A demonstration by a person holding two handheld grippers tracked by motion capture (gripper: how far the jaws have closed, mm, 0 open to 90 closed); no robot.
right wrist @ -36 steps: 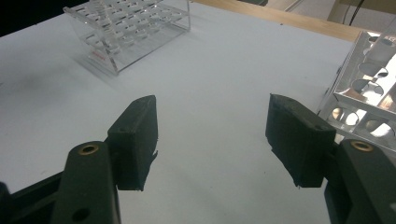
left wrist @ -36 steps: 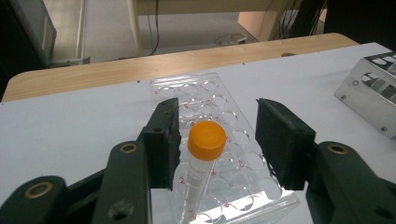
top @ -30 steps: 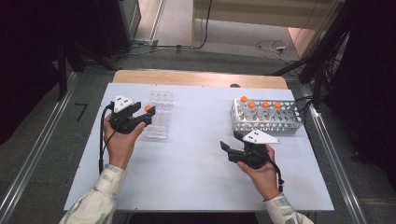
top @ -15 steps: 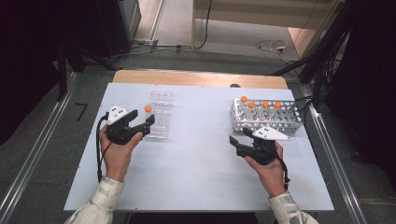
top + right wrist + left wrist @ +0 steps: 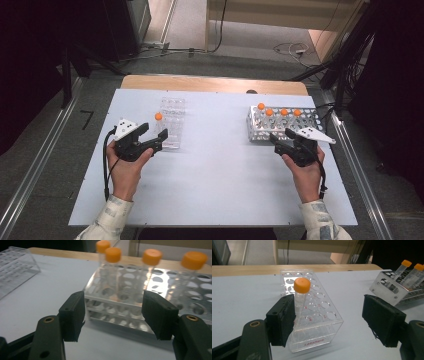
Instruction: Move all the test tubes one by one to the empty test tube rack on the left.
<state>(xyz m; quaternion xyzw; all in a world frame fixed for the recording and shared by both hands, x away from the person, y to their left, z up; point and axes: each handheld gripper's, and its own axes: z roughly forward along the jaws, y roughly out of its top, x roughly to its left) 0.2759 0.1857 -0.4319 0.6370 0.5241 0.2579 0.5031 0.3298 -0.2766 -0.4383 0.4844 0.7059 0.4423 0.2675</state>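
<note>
You had just been spreading your left gripper [image 5: 156, 141] off the orange-capped tube [image 5: 301, 293], left standing in the clear rack [image 5: 312, 312]; your right gripper [image 5: 278, 138] (jaws apart, empty) faced the metal rack [image 5: 282, 127] to fetch another.

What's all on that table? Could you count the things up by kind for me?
Orange-capped tubes: 5, with 1 in the clear plastic rack and 4 in the metal rack
Tube racks: 2, the clear plastic rack and the metal rack
Hand-held grippers: 2, left gripper and right gripper
Total: 9
</note>
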